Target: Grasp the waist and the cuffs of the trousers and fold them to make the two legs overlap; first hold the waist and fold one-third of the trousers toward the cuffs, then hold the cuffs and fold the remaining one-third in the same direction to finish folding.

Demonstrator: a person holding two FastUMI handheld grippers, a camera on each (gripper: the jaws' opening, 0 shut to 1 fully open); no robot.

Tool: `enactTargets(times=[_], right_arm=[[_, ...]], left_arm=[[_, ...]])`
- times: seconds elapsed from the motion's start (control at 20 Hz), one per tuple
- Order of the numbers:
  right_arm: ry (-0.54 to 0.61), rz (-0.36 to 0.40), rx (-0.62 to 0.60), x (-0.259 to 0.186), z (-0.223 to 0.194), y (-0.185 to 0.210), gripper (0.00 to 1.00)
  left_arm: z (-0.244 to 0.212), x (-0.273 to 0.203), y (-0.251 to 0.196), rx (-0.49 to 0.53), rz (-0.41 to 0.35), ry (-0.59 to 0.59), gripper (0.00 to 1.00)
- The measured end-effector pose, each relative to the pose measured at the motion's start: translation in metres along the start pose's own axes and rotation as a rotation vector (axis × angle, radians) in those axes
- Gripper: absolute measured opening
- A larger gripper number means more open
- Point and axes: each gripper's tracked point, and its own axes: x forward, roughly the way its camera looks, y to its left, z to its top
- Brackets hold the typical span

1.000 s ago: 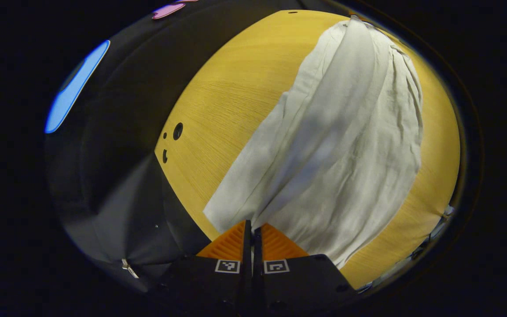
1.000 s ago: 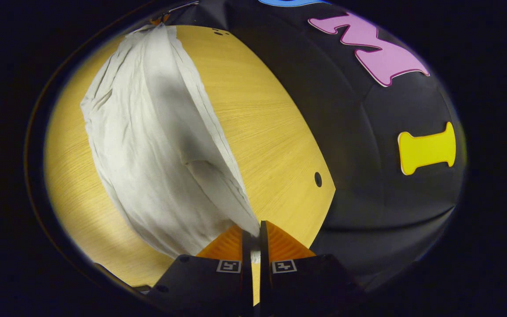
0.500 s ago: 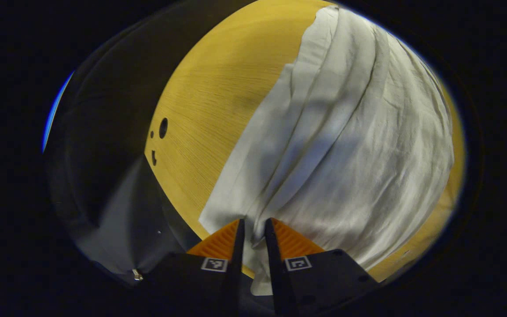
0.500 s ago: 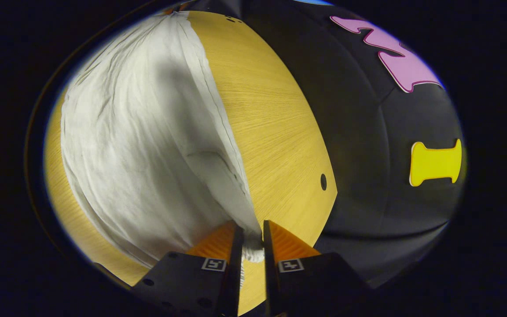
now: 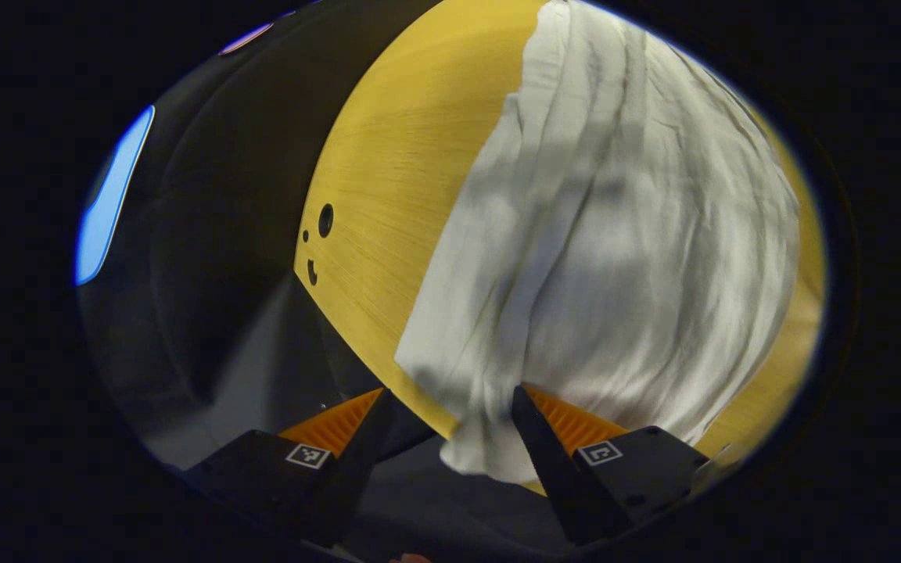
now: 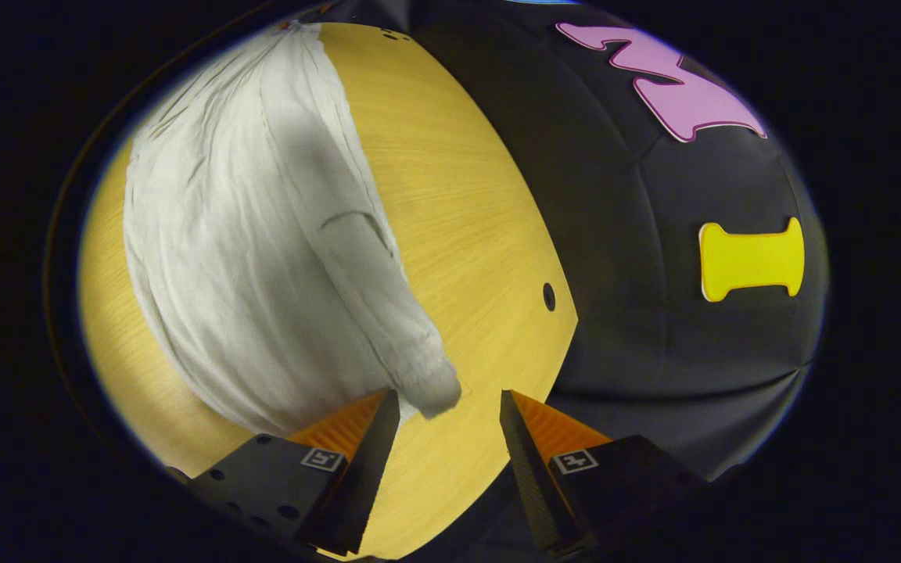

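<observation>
Pale off-white trousers [image 5: 615, 250] lie spread lengthwise on the yellow wooden table [image 5: 396, 156]. In the left gripper view one end of the cloth hangs slightly over the table's near edge, between the spread fingers of my left gripper [image 5: 450, 395], which is open and presses on nothing. In the right gripper view the trousers [image 6: 247, 234] lie flat, their near corner just ahead of my right gripper [image 6: 448, 399]. That gripper is open too, with bare table [image 6: 466, 234] between its fingers.
The table has small round holes [image 5: 325, 220] near one corner and another hole [image 6: 548, 296] by its far edge. Black booth cloth surrounds the table on both sides.
Both grippers were shut on the trousers' end a second ago; now both have opened and let the cloth drop onto the table. The cloth has settled flat.
</observation>
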Motion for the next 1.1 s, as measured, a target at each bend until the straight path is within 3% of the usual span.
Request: enactTargets(times=[0.2,0.45,0.7,1.0,1.1], right_arm=[[0.065,-0.067,0.105,-0.032,-0.046,-0.014,0.83],[0.033,-0.147,0.459,-0.080,-0.055,-0.016,0.83],[-0.081,-0.072,0.857,-0.111,-0.008,0.024,0.83],[-0.098,0.011,1.387,-0.113,0.022,0.064,0.86],[-0.055,0.033,1.559,-0.102,0.019,0.075,0.84]], left_arm=[[-0.046,-0.016,-0.006,-0.094,0.031,0.036,0.98],[-0.069,-0.052,-0.011,-0.303,0.128,-0.018,0.98],[-0.067,-0.085,-0.030,-0.581,0.188,-0.116,0.97],[-0.042,-0.125,-0.032,-1.058,0.200,-0.283,0.97],[-0.022,-0.141,-0.030,-1.216,0.164,-0.368,0.97]])
